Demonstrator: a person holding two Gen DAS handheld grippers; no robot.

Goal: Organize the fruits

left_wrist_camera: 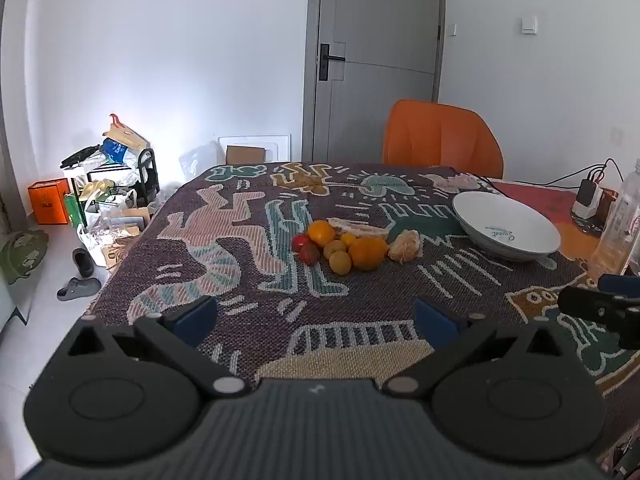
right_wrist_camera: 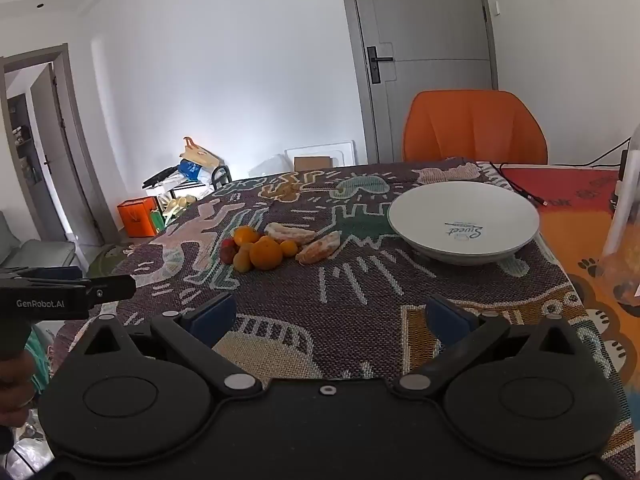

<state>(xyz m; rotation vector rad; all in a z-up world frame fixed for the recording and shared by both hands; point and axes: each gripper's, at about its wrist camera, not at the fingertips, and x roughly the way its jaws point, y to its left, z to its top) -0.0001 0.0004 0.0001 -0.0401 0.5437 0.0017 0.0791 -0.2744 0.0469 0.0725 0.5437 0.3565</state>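
A heap of fruit lies mid-table: a large orange [left_wrist_camera: 367, 253] [right_wrist_camera: 266, 254], smaller oranges [left_wrist_camera: 321, 233], yellow fruits [left_wrist_camera: 340, 262], red fruits [left_wrist_camera: 310, 253] [right_wrist_camera: 228, 251], a peeled citrus piece [left_wrist_camera: 405, 245] [right_wrist_camera: 319, 253] and a pale peeled piece [left_wrist_camera: 358, 228] [right_wrist_camera: 290, 233]. An empty white bowl [left_wrist_camera: 506, 229] [right_wrist_camera: 464, 220] stands to the right of the heap. My left gripper [left_wrist_camera: 316, 318] is open and empty over the near cloth. My right gripper [right_wrist_camera: 330, 318] is open and empty too, also short of the fruit.
An orange chair [left_wrist_camera: 440, 138] [right_wrist_camera: 474, 128] stands behind the table. A plastic bottle [left_wrist_camera: 622, 224] and a charger with cables [left_wrist_camera: 587, 196] sit at the right edge. Clutter and an orange box [left_wrist_camera: 48, 202] lie on the floor at left.
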